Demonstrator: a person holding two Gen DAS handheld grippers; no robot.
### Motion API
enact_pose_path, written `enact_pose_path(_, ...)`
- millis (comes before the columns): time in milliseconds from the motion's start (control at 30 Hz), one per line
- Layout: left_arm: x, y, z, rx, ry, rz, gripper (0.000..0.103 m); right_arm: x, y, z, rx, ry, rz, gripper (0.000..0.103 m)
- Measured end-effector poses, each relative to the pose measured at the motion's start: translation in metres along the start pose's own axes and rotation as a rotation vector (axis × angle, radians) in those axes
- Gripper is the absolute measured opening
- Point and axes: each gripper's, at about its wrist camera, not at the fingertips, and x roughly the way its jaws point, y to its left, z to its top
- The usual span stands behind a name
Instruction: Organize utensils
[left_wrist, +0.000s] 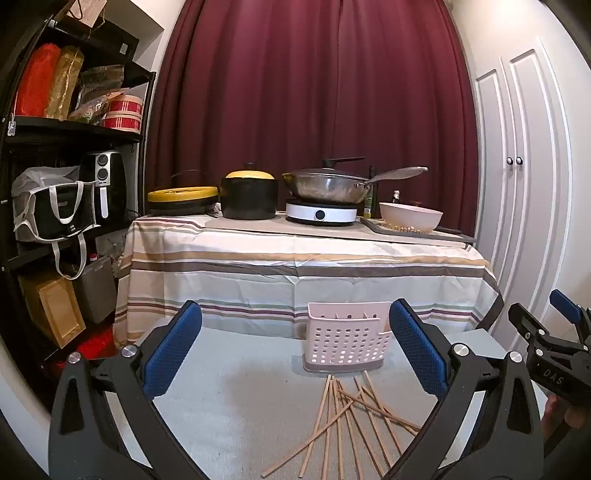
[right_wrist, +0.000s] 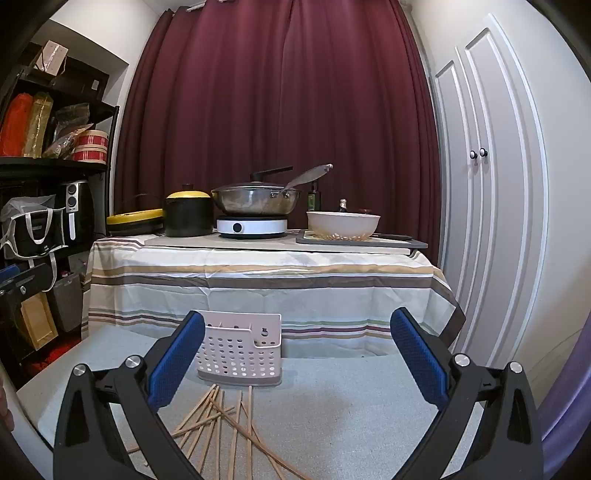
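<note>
My left gripper (left_wrist: 295, 350) and right gripper (right_wrist: 297, 354) both hang spread wide and empty over thin, pale wooden chopsticks (left_wrist: 347, 417) scattered crisscross at bottom centre, just before the white perforated holder (left_wrist: 345, 341).

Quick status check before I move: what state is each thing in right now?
Left gripper: open, holding nothing.
Right gripper: open, holding nothing.
Chopsticks: loose, crisscrossed on the mat, in front of the holder.
Utensil holder: upright; contents cannot be told.
Wok: on the cooktop.
Black pot: yellow lid on.
Cabinet doors: shut.
</note>
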Motion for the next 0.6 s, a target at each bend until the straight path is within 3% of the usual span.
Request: enact_pose_path(600,-0.0026,-0.0001,0.0020,-0.009,0.009,-0.005,0.099,0.0009,-0.0001,0.0006,-0.002,0.005,-0.001,0.098)
